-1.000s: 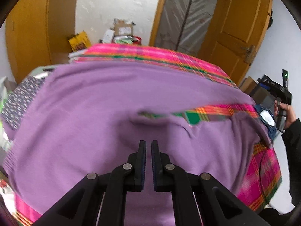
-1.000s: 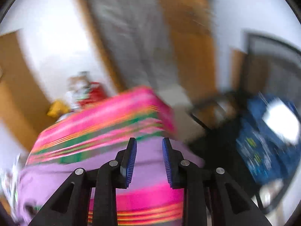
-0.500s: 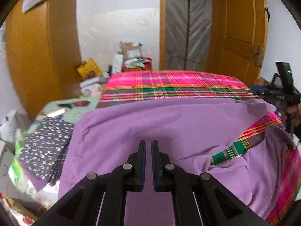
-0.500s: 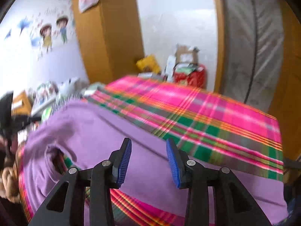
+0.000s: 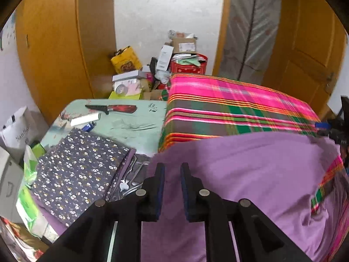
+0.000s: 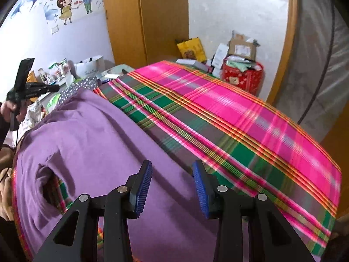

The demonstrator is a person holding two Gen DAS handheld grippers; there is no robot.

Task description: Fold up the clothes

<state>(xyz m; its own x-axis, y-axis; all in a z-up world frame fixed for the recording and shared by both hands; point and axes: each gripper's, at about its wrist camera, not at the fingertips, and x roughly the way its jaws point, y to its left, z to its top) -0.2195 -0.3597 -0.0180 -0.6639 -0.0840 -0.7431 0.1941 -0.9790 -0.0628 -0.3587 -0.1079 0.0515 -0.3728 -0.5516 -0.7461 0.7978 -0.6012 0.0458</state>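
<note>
Left gripper (image 5: 170, 186): matte black linkage arms, silver round pivot screws, dark navy pads on the inner faces of its fingers (image 5: 158, 187).

Right gripper (image 6: 172, 190): same black frame and silver screws, with bright blue ribbed pads (image 6: 144, 188).

At the left edge of the right wrist view: a hand (image 6: 8, 109) on a black pistol-style handle, a thin black cable beneath it.

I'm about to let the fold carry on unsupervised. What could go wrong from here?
Both grippers are open and empty, the left gripper having just opened, so the purple garment lies loose and bunched, and may fold unevenly. It ends close to the knife and the floral fabric, which a sweep could snag.
</note>
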